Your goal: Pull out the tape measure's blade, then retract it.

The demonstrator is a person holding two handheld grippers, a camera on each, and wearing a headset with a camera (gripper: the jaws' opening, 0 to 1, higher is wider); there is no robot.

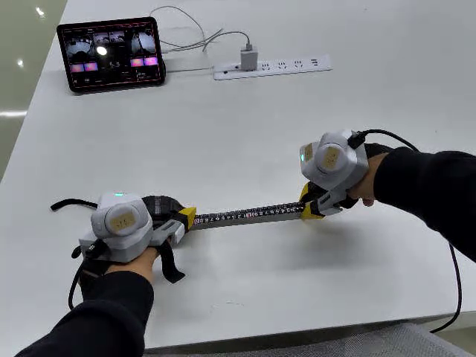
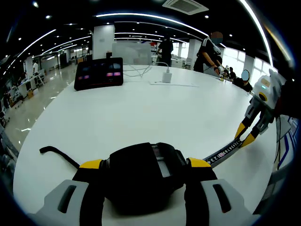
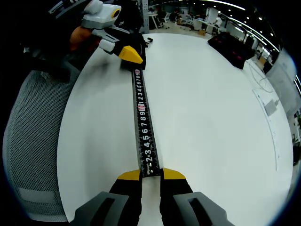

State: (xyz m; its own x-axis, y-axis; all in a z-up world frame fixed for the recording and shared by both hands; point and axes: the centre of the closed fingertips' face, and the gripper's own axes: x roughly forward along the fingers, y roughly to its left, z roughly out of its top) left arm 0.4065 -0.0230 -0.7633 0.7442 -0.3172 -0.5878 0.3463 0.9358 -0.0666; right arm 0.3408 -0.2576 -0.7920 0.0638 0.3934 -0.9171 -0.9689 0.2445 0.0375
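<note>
Beyond the blade, tablet; power strip

**Open-plan workroom with white counter**

A broad white counter carries, at its far side, a lit tablet and a white power strip with a plugged charger. Glossy pale floor lies beside it. Overhead run ceiling light strips and an air vent. A grey mesh chair stands at the near edge.

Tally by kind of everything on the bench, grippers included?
Grippers: 2, left gripper and right gripper
Tape measure: 1
Tablet: 1
Power strip: 1
Charger: 1
Total: 6
</note>
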